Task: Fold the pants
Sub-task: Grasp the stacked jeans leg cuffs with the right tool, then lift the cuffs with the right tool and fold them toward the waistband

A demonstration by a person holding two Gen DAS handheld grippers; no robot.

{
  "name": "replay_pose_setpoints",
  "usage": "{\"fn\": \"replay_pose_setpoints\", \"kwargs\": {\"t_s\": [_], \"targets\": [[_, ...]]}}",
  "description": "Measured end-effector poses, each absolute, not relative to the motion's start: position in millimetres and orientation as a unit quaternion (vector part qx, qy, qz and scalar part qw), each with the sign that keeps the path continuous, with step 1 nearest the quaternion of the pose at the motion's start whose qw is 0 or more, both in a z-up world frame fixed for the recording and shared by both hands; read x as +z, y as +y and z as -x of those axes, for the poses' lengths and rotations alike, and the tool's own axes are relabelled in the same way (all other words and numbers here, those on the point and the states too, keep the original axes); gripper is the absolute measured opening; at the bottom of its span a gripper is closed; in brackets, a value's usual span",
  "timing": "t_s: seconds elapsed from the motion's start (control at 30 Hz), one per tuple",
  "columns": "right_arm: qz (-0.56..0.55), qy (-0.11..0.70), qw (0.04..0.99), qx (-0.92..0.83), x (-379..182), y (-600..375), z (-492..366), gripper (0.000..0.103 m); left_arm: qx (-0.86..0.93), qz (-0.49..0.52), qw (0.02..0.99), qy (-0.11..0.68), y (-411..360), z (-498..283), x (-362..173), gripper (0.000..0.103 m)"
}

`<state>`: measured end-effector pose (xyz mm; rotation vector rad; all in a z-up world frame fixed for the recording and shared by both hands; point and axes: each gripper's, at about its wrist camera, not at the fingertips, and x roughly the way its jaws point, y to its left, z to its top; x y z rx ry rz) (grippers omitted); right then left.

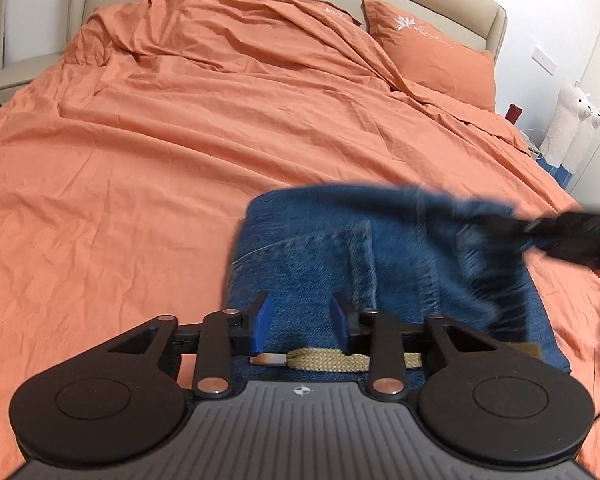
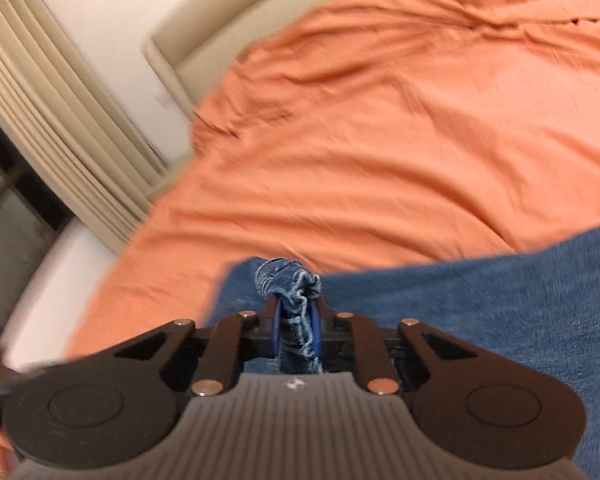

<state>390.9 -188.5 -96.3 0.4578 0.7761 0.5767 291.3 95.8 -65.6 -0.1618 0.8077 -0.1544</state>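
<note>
Pants point(image 2: 480, 300) — hem bunched, clamped in right gripper point(image 2: 296, 320); left gripper point(image 1: 300, 320) gapes just above them.

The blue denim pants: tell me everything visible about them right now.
The blue denim pants lie partly folded on the orange bedsheet, seams and stitching showing, with a tan woven drawstring, metal-tipped, at the near edge. The right claw pinches a bunched, frayed hem and lifts it. The left claw hovers over the denim, pads apart, gripping nothing.
</note>
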Motion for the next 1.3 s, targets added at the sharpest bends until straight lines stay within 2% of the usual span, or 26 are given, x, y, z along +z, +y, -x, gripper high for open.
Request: {"fn": "replay_pose_setpoints", "kwargs": {"t_s": [0.17,0.4,0.6,0.73,0.8,0.97,1.0,1.03,1.1,1.3], "targets": [[-0.269,0.343,0.851,0.292,-58,-209,-353,0.009,-0.085,0.069,0.914,0.390,90,-287,-60,0.034],[-0.316,0.421,0.825,0.207,-138,-240,-361,0.008,-0.082,0.075,0.897,0.427,89,-304,-89,0.032],[-0.325,0.437,0.814,0.199,-170,-245,-373,0.010,-0.075,0.079,0.893,0.437,93,-315,-106,0.032],[-0.337,0.438,0.808,0.205,-175,-250,-375,0.033,-0.079,0.081,0.893,0.435,94,-315,-107,0.032],[-0.340,0.438,0.805,0.211,-177,-254,-373,0.036,-0.082,0.076,0.894,0.433,93,-314,-107,0.032],[-0.373,0.460,0.769,0.241,-199,-245,-376,0.036,-0.080,0.070,0.897,0.429,92,-313,-108,0.032],[-0.378,0.460,0.767,0.240,-203,-243,-378,0.033,-0.079,0.073,0.898,0.428,93,-313,-107,0.032],[-0.386,0.458,0.764,0.240,-205,-242,-380,0.020,-0.078,0.077,0.897,0.427,93,-312,-105,0.032],[-0.402,0.457,0.756,0.241,-204,-242,-381,0.016,-0.079,0.086,0.897,0.426,96,-308,-99,0.031],[-0.264,0.435,0.821,0.258,-121,-210,-379,0.012,-0.067,0.101,0.913,0.390,106,-293,-66,0.031]]}}
